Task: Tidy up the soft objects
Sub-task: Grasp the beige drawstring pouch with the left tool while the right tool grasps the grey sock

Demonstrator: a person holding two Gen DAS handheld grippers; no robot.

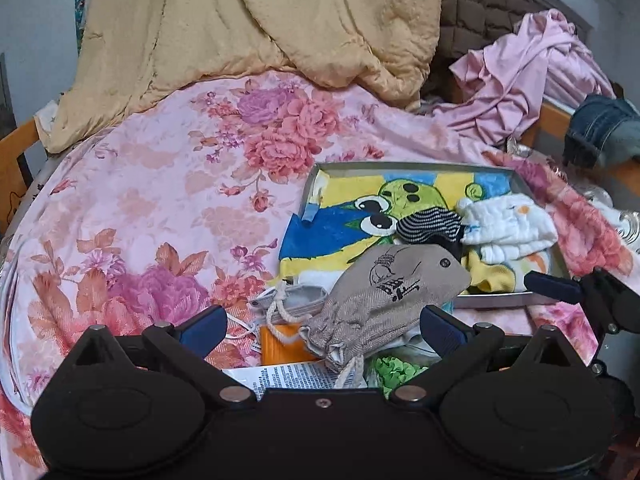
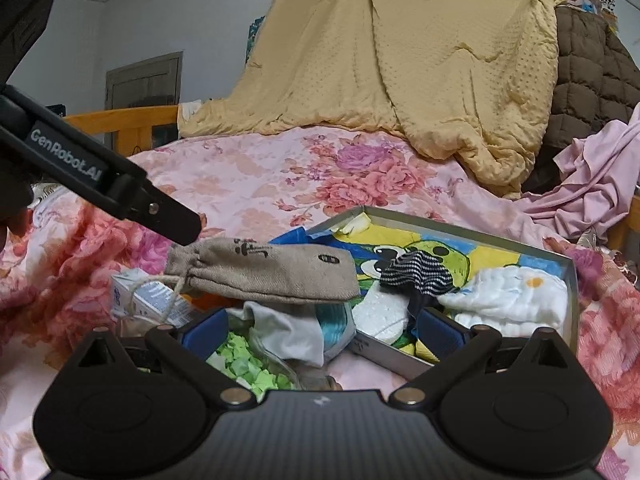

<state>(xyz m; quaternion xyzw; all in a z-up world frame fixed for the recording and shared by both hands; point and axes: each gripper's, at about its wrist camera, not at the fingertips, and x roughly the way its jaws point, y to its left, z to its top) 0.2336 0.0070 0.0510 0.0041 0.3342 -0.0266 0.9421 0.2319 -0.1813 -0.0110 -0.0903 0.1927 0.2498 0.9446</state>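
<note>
A beige drawstring pouch (image 1: 384,292) lies across a pile of small items and the near rim of a metal tray (image 1: 400,166). In the tray are a cartoon towel (image 1: 344,220), a striped sock (image 1: 430,224) and a white cloth (image 1: 508,224). My left gripper (image 1: 324,328) is open, its fingers on either side of the pouch's tied end. My right gripper (image 2: 323,331) is open too, low over a grey-white sock (image 2: 292,332) and the tray's corner (image 2: 384,354). In the right wrist view the pouch (image 2: 272,272) lies just beyond it.
Beside the tray lie a bag of green paper bits (image 2: 248,368), a small carton (image 2: 148,300) and an orange item (image 1: 280,344). All rest on a pink floral bedspread (image 1: 160,200). A yellow quilt (image 1: 260,20), pink clothes (image 1: 520,80) and jeans (image 1: 600,132) pile up behind.
</note>
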